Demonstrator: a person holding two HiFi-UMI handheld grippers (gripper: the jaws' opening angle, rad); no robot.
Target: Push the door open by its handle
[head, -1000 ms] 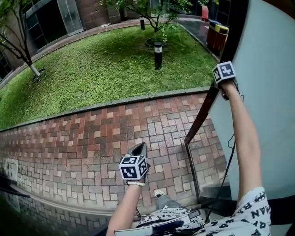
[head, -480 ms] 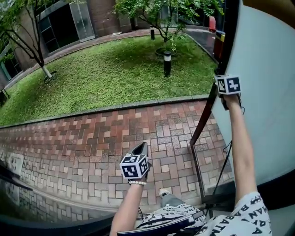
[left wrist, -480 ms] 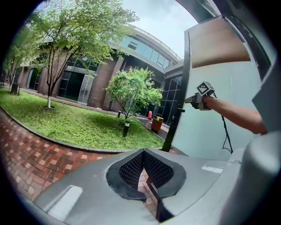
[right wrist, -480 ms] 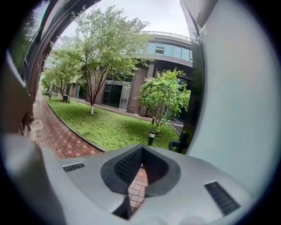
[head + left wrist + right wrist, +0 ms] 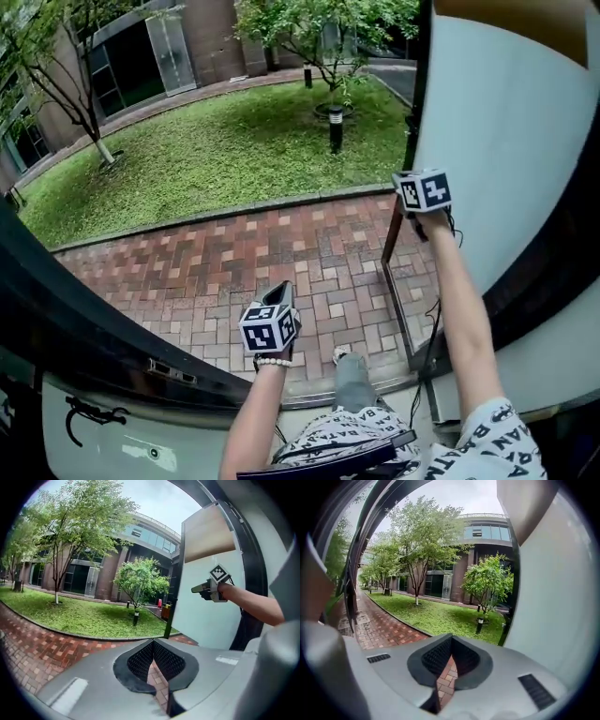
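The door (image 5: 506, 141) is a white frosted panel in a dark frame and stands swung outward at the right. No handle on it shows in any view. My right gripper (image 5: 419, 180) is held up at the door's free edge (image 5: 411, 122), jaws shut with nothing between them. In the right gripper view the panel (image 5: 553, 597) lies just right of the right gripper (image 5: 451, 638). I cannot tell whether it touches. My left gripper (image 5: 279, 298) hangs shut and empty over the brick paving, well left of the door. The left gripper view shows the right gripper (image 5: 197, 589) before the panel (image 5: 206, 616).
A second door leaf (image 5: 112, 441) with a dark frame and a black fitting (image 5: 80, 412) crosses the lower left. Outside lie brick paving (image 5: 234, 253), a lawn (image 5: 234, 150), a bollard lamp (image 5: 336, 128) and trees. The person's leg and shoe (image 5: 345, 361) are at the threshold.
The head view has pulled back, and the left door leaf's dark frame now fills the lower left. The right gripper sits lower and further left along the door edge. The left gripper barely moved.
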